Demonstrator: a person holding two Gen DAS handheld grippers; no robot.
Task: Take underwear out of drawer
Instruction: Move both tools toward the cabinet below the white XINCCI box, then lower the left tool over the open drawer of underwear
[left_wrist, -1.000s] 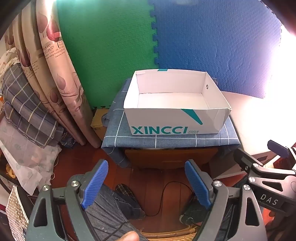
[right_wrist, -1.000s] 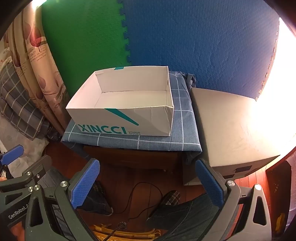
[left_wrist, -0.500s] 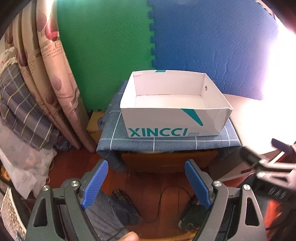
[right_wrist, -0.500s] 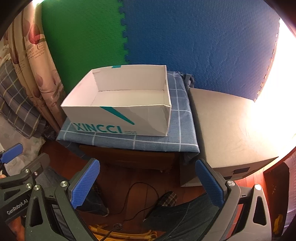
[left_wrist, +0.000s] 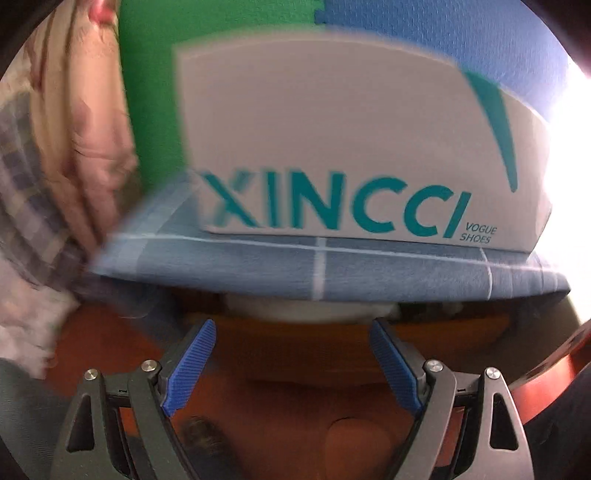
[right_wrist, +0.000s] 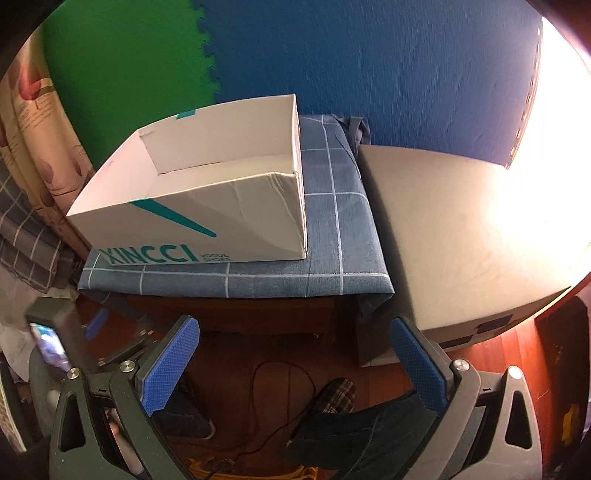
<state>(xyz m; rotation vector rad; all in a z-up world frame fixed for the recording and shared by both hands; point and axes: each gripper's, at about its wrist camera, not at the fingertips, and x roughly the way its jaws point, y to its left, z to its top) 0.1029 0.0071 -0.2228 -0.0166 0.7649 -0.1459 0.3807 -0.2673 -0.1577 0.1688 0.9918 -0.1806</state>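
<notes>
The job has hardly begun. The left gripper (left_wrist: 291, 363) is close to the wooden drawer (left_wrist: 295, 343), jaws spread wide. The right gripper (right_wrist: 295, 363) is spread and empty too. No underwear shows; something white (left_wrist: 306, 308) peeks above the drawer.

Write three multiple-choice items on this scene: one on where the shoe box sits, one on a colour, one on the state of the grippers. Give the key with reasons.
1. The shoe box rests on:
A. the blue checked cloth
B. the floor
C. the grey box

2. The box lettering is:
A. red
B. teal
C. black

3. The left gripper and right gripper are:
A. both open
B. both shut
C. left shut on cloth

Key: A, the box stands on the cloth; B, XINCCI is printed in teal; A, the fingers stand wide apart with nothing between them.
</notes>
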